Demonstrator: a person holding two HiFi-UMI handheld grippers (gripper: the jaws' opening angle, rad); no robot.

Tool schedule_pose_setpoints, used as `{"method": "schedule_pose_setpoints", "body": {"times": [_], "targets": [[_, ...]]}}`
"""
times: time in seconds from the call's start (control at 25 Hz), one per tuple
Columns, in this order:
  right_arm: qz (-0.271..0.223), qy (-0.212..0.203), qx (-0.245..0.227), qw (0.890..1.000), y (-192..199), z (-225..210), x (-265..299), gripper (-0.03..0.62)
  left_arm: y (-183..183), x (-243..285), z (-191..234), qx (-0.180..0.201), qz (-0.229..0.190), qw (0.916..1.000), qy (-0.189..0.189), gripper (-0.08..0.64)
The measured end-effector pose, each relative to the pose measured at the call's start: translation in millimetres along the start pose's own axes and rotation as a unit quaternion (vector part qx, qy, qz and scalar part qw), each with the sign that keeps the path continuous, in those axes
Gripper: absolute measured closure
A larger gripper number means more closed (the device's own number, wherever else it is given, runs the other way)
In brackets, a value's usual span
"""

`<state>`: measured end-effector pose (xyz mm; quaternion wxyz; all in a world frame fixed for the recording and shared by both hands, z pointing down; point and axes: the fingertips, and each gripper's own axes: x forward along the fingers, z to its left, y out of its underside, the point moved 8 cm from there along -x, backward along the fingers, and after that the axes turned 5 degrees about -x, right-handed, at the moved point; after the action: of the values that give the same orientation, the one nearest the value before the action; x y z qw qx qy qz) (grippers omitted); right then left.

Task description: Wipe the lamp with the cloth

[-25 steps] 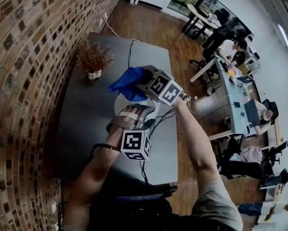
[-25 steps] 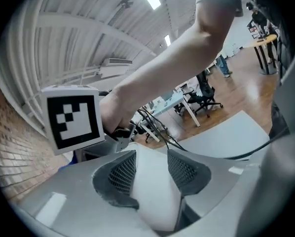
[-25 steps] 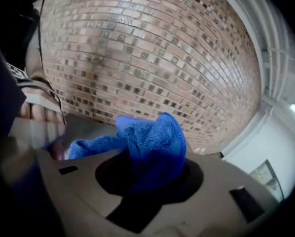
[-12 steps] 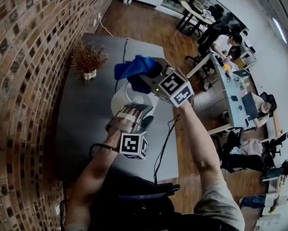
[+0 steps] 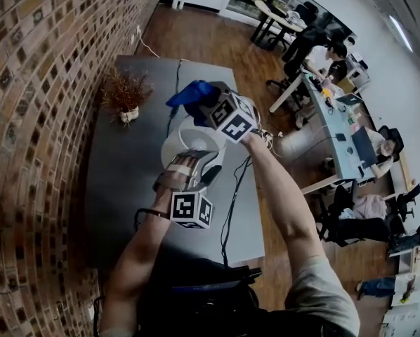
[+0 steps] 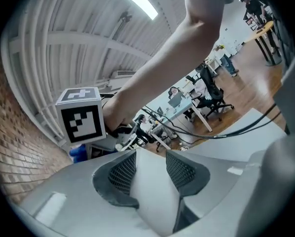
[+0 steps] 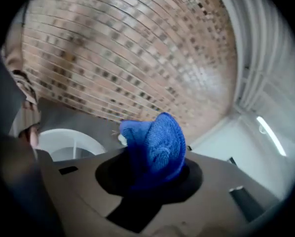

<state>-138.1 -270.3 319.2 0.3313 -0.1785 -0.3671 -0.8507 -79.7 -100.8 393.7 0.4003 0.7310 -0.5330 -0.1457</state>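
Lifted since earlier, the right claw (image 5: 204, 102), clamped on the cloth (image 5: 191, 93), hangs just above the far side of the lamp (image 5: 187, 140), whose near side the left claw (image 5: 196, 166) grips, jaws just closing.

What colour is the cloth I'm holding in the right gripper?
Bright blue. The cloth shows best in the right gripper view.

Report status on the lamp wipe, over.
Left gripper just closing, lamp between its fingers. Right gripper shut on blue cloth, beside the lamp. Black cable trails nearby, not blocking.
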Motion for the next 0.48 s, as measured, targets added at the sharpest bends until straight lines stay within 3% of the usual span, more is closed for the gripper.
{"method": "schedule_pose_setpoints", "body": {"times": [0.04,0.08,0.12,0.16,0.2,0.24,0.28,0.32,0.36,0.4,0.48], "targets": [[0.007,0.035,0.028,0.999,7,-13,-10,0.465,-1,-2,1,-0.005,-0.011,0.9999,0.0,0.37],[-0.003,0.044,0.059,0.997,9,-21,-25,0.465,-1,-8,7,-0.022,-0.034,0.9992,-0.007,0.357],[-0.02,0.04,0.091,0.995,8,-25,-42,0.465,1,-18,20,-0.063,-0.074,0.995,-0.022,0.357],[-0.037,0.032,0.121,0.991,7,-26,-61,0.465,6,-33,38,-0.135,-0.126,0.9819,-0.039,0.358],[-0.054,0.026,0.154,0.986,7,-25,-79,0.465,15,-48,59,-0.232,-0.177,0.9553,-0.049,0.359],[-0.073,0.018,0.19,0.979,7,-22,-96,0.465,26,-63,80,-0.328,-0.215,0.919,-0.042,0.37],[-0.093,0.008,0.231,0.968,7,-16,-111,0.465,36,-72,98,-0.392,-0.237,0.8889,-0.017,0.418],[-0.114,-0.007,0.268,0.957,6,-6,-123,0.465,43,-76,109,-0.407,-0.247,0.8791,0.018,0.423],[-0.129,-0.025,0.29,0.948,5,10,-130,0.465,45,-75,111,-0.386,-0.243,0.888,0.058,0.434],[-0.134,-0.041,0.29,0.947,5,29,-132,0.465,42,-71,104,-0.341,-0.23,0.9067,0.094,0.434],[-0.111,-0.058,0.238,0.963,16,68,-124,0.465,27,-58,77,-0.22,-0.185,0.9475,0.14,0.434]]}}
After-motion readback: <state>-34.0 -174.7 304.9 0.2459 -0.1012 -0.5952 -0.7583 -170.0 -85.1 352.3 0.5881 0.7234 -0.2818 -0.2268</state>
